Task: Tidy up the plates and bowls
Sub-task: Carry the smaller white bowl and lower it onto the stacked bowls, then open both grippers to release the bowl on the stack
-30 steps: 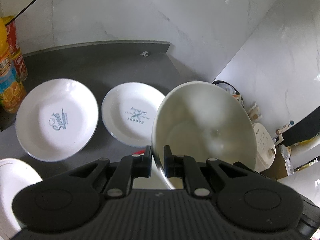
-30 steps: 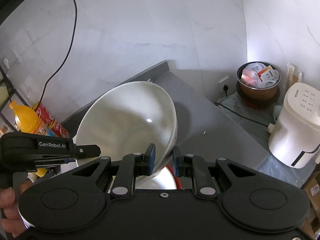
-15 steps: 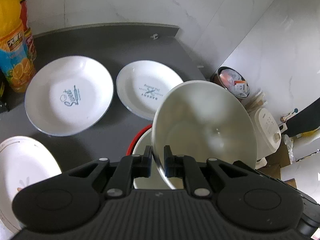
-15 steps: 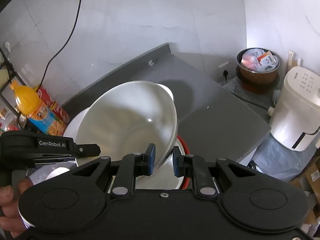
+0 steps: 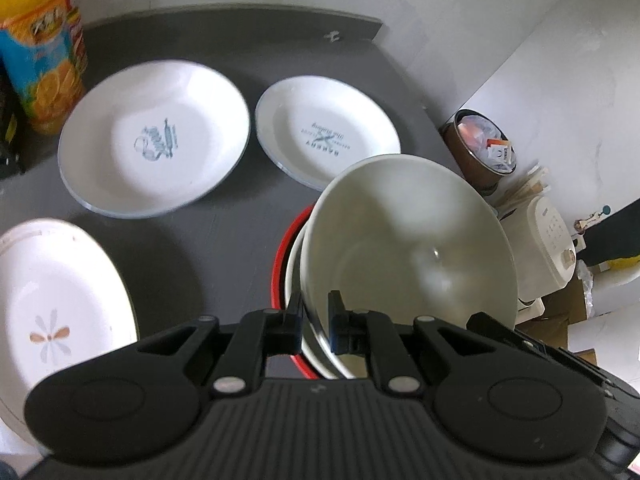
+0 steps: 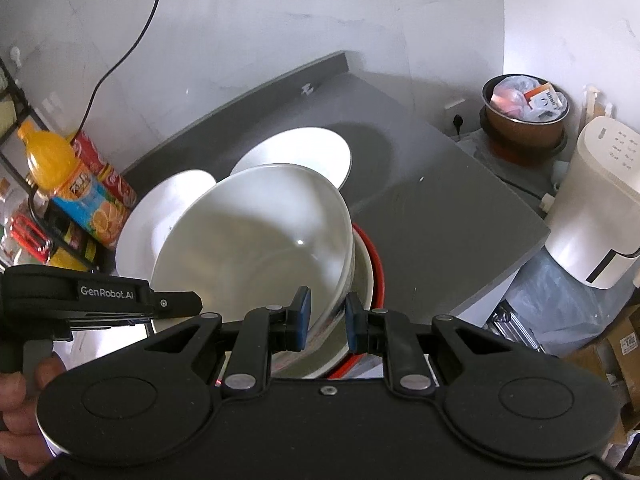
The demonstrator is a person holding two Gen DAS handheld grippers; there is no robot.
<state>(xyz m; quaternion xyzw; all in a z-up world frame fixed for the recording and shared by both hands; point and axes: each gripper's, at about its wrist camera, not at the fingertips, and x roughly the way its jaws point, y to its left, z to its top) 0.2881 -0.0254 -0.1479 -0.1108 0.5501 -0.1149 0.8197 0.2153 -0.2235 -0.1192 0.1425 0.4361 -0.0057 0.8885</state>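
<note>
Stacking step, judging by the layout: both grippers are carrying one big white bowl (image 5: 408, 240) and positioning it over a red-rimmed bowl (image 5: 280, 264) sitting on the dark counter (image 5: 224, 216). The left gripper (image 5: 315, 320) is pinching the bowl's near rim, one finger inside and one outside. The right gripper (image 6: 327, 318) is clamping the rim on the opposite side in the same way. The bowl is tilting, its mouth facing the cameras, its bottom edge low over the red-rimmed bowl; whether they are touching cannot be told.

The next move likely calls for levelling the bowl, centring it over the one below, and letting both grippers release together so it is not dropping askew. Uneven release is risking a clatter or chip.

The bowl is looking glossy, plain off-white, deep, with a thin rim and nothing in it.

Also on the counter: a large printed plate (image 5: 154, 140), a smaller printed plate (image 5: 316, 132) just beside it, and a flower plate (image 5: 56, 300) at near left, all apart from the bowls. A juice bottle (image 5: 38, 60) is standing at the back left.
</note>
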